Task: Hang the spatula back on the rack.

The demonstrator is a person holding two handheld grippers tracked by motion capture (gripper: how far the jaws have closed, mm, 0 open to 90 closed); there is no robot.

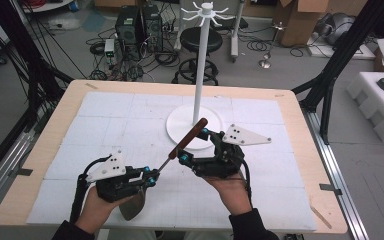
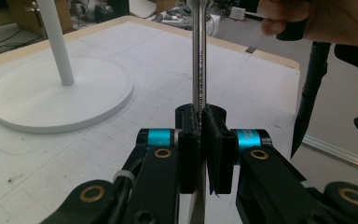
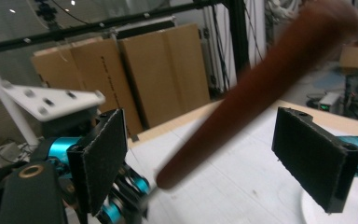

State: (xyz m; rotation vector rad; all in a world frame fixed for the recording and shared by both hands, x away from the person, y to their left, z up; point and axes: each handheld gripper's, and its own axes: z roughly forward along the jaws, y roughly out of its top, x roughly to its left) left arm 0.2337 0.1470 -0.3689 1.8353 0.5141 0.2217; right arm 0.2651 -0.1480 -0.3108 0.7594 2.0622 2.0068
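Note:
A metal turner with a brown wooden handle [image 1: 190, 135] slants up over the white mat. Its thin steel shaft [image 2: 199, 56] is clamped in my left gripper [image 1: 152, 176] [image 2: 200, 126], and the blade [image 1: 132, 205] hangs below that hand. My right gripper [image 1: 194, 146] [image 3: 209, 140] is open, its two pads [image 3: 105, 154] standing on either side of the handle [image 3: 261, 88] without touching it. The left gripper [image 3: 65, 144] appears low at the left of the right gripper view.
A white hook stand [image 1: 200, 65] rises from a round base [image 1: 177, 125] [image 2: 56, 100] just behind the grippers. The wooden table edge [image 1: 40, 150] frames the mat. Stools, computers, cables and cardboard boxes [image 1: 300, 20] sit on the floor beyond.

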